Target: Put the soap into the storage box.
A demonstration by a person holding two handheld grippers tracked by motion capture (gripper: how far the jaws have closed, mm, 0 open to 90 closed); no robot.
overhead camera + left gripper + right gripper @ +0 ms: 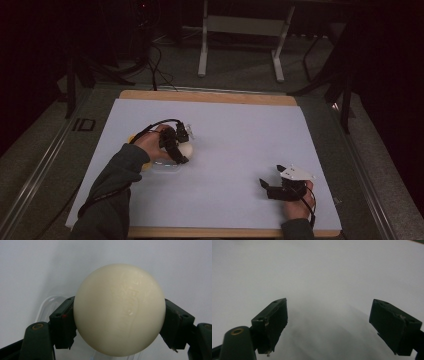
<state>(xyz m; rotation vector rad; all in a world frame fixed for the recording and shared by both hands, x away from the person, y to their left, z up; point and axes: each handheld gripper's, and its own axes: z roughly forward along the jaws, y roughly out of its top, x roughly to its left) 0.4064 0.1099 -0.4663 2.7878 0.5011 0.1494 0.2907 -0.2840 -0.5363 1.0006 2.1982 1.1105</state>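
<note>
A cream-white ball (119, 310) sits clamped between the two black jaws of my left gripper (120, 323), which is shut on it. In the high view the ball (186, 149) is at the table's left-middle, under my left gripper (180, 146), just above a clear plastic container (165, 167). The container's rounded rim (46, 305) shows behind the left jaw. My right gripper (265, 186) rests near the front right of the white sheet, open, with bare sheet between its jaws (328, 327).
A white sheet (240, 135) covers the wooden table (210, 96). Something yellow (132, 139) peeks out by the left hand. Metal stand legs (202, 60) and cables are on the floor beyond the far edge.
</note>
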